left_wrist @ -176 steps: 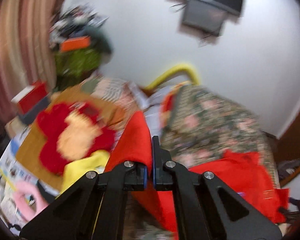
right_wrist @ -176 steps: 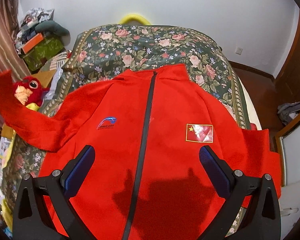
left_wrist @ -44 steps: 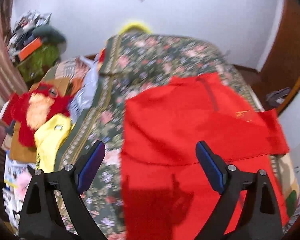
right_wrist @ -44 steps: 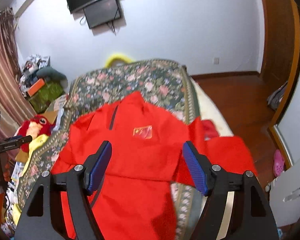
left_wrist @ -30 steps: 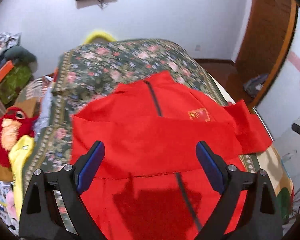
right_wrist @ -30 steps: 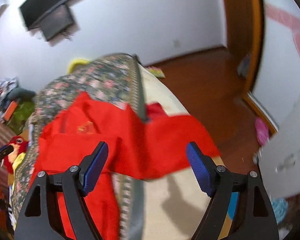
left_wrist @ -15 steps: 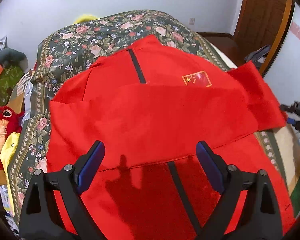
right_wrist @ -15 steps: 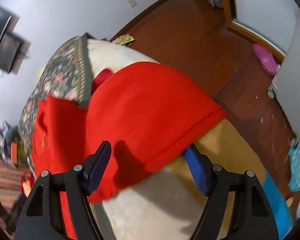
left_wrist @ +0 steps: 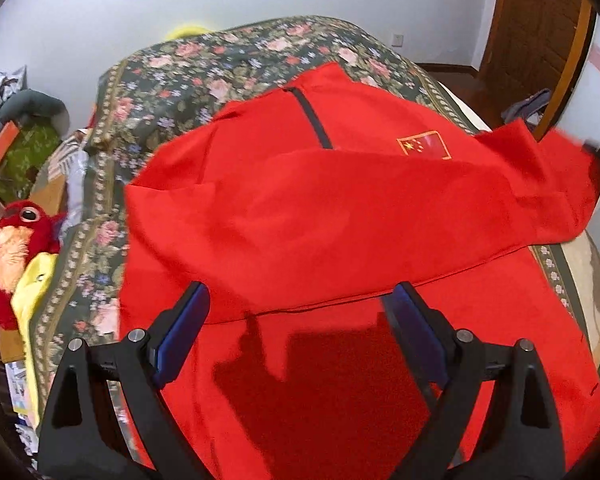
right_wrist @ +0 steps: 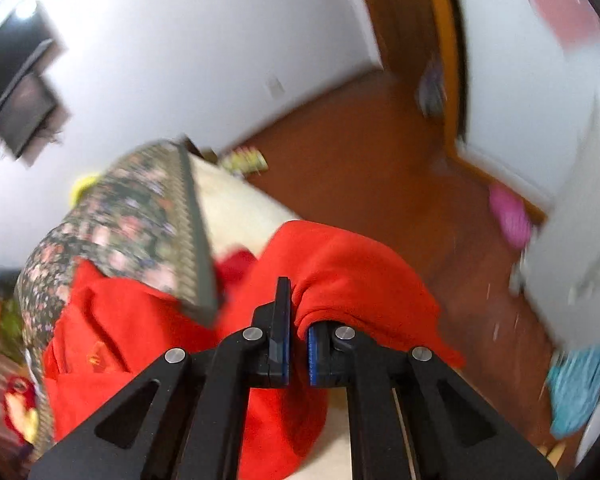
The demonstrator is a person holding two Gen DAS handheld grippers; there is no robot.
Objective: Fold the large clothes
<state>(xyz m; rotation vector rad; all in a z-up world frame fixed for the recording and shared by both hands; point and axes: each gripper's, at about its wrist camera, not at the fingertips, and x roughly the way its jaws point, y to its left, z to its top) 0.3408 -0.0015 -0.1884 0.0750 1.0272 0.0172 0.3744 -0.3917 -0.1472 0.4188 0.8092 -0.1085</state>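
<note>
Red fleece fills both views: the big red zip-front jacket [left_wrist: 340, 216] lies spread face-up on the dark floral bedspread [left_wrist: 204, 68], 1 sleeve already folded across the chest below the small flag patch [left_wrist: 423, 144]. The right gripper [right_wrist: 296, 320] is clamped narrow on the bunched cuff of the other red sleeve [right_wrist: 348, 272], out at the bed's edge with the wooden floor [right_wrist: 380, 168] beyond it, and the blur says it's moving fast. The left gripper [left_wrist: 296, 312] hovers over the jacket's lower half, jaws wide, holding nothing. Now the risks, as I read them: only a small pinch of cloth sits between those blue pads, so a quick swing could pull the cuff free and drop the sleeve off the mattress side. A hard tug could also drag the whole body sideways and undo the sleeve already laid across, since nothing pins the jacket down. The red plush bird [left_wrist: 16, 236] beside the bed is well clear.
</note>
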